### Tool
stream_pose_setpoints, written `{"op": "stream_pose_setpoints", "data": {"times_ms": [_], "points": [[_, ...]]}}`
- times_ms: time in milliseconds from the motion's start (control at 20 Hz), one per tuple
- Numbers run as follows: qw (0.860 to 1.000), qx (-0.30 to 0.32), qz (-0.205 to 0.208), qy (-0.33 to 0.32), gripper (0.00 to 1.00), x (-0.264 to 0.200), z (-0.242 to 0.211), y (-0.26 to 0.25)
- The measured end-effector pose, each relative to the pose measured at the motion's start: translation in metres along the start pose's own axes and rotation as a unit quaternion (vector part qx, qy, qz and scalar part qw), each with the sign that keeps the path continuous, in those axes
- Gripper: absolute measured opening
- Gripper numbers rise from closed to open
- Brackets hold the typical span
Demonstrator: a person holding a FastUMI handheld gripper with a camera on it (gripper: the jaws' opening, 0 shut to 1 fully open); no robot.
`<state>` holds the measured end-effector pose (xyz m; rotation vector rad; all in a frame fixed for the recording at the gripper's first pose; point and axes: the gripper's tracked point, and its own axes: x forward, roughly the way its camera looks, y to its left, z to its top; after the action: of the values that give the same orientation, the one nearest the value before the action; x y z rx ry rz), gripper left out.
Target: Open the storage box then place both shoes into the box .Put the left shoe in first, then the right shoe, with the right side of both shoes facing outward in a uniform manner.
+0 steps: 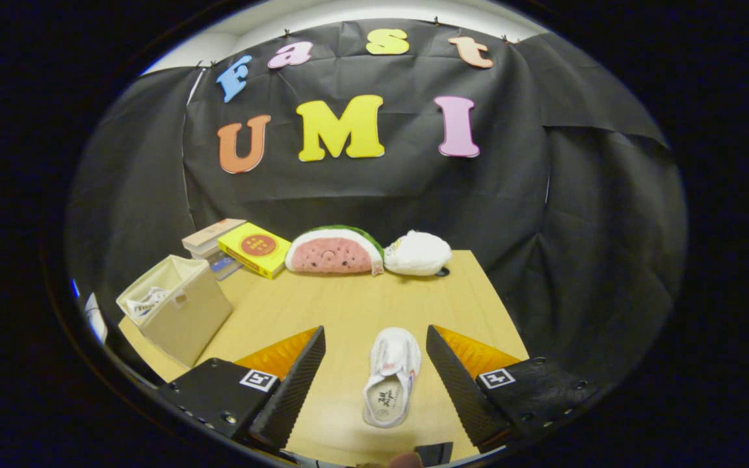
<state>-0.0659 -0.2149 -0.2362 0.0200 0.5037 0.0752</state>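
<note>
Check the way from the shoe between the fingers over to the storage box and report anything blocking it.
Nothing visible blocks it. The white shoe lies between the open gripper's fingers, untouched. Bare table runs from it to the open storage box, which already holds a shoe. The books and plush toys sit farther back.

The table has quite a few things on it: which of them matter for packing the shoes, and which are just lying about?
For the job:
- shoe between the open gripper fingers, untouched
- open storage box, with another shoe inside

Just lying about:
- yellow book
- stack of books behind it
- watermelon plush
- white plush
</note>
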Motion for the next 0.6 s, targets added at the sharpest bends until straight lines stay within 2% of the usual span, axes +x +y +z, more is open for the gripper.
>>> {"op": "stream_pose_setpoints", "data": {"times_ms": [250,600], "points": [[0.999,0.025,-0.001,0.046,0.96,0.015,-0.053,-0.036],[0.993,0.031,0.009,0.114,0.96,0.05,-0.113,-0.043]]}}
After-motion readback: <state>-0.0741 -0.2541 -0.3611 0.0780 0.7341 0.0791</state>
